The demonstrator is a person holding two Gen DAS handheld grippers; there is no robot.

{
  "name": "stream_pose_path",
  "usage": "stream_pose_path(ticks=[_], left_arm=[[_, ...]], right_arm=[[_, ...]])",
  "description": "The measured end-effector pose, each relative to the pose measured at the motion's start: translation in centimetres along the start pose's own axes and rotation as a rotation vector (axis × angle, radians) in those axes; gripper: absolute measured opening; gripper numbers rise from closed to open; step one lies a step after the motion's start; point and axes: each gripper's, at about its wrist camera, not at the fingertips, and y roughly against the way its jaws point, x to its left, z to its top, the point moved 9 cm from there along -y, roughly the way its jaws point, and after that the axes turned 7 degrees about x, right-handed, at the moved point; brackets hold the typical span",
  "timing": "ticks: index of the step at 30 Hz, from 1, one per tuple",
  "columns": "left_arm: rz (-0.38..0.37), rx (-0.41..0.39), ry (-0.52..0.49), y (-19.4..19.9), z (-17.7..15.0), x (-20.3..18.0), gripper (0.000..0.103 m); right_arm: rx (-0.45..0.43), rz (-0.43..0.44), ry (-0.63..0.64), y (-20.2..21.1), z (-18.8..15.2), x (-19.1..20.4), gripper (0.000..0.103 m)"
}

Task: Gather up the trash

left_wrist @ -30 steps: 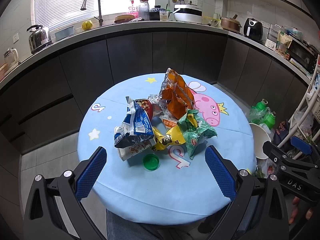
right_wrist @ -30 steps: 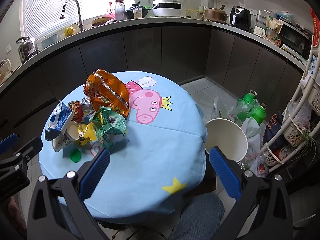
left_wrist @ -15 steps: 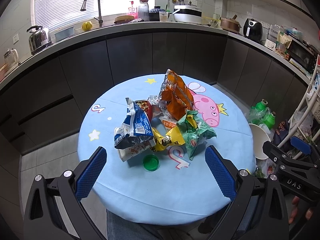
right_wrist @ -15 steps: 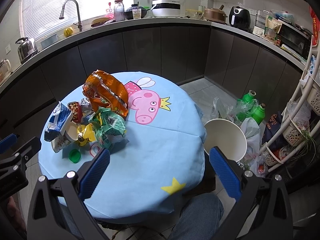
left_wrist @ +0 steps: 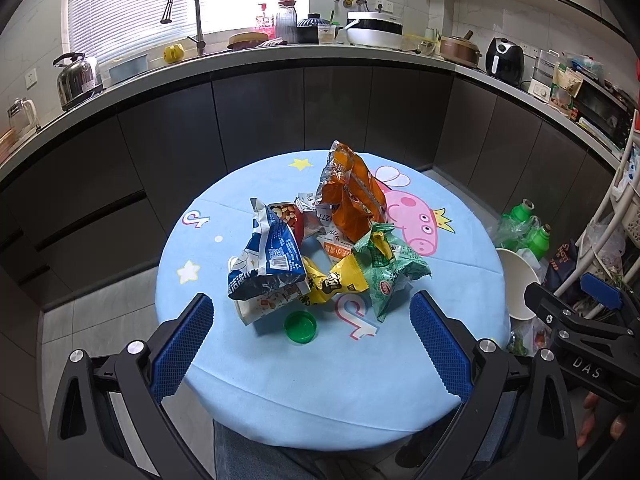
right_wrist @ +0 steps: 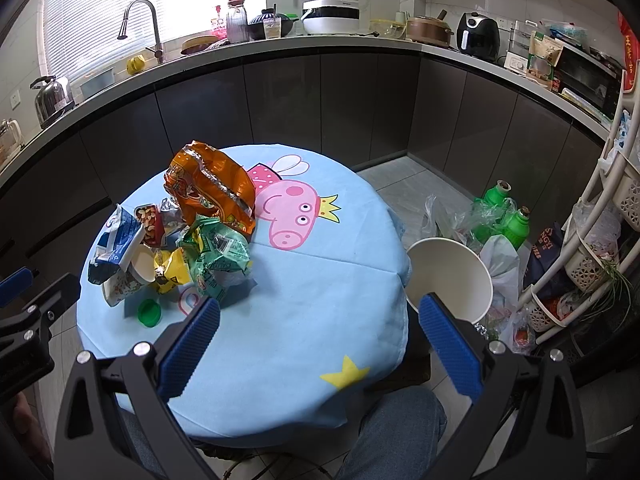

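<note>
Both claws agape — left claw (left_wrist: pixel 311 342), right claw (right_wrist: pixel 319 334); hovering above table (left_wrist: pixel 320 380).

A heap of wrappers (left_wrist: pixel 320 248) lies mid-frame on the round counter (left_wrist: pixel 320 380). A cap (left_wrist: pixel 301 326) sits just below the heap. A bucket (right_wrist: pixel 450 276) stands right of the counter, with bottles (right_wrist: pixel 508 216) above it in the frame.

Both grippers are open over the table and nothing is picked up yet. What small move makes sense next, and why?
Probably lower the left gripper onto the green bottle cap. Its jaws are open and empty, and the cap lies apart from the wrapper pile, nearest that gripper. The right gripper hangs open nearer the white bin.
</note>
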Motion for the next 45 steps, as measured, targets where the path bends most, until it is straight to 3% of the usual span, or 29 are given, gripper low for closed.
stream_pose_path(ticks=[38,45], left_arm=[[-0.004,0.007,0.003,-0.1,0.2,-0.2,0.094],[-0.008,0.005,0.076,-1.2,0.9,4.2,0.094]], right_arm=[[0.017,0.013,-0.001,-0.6,0.0,-0.3,0.1],[-0.021,0.103,0.08,-1.7,1.3,1.8,0.1]])
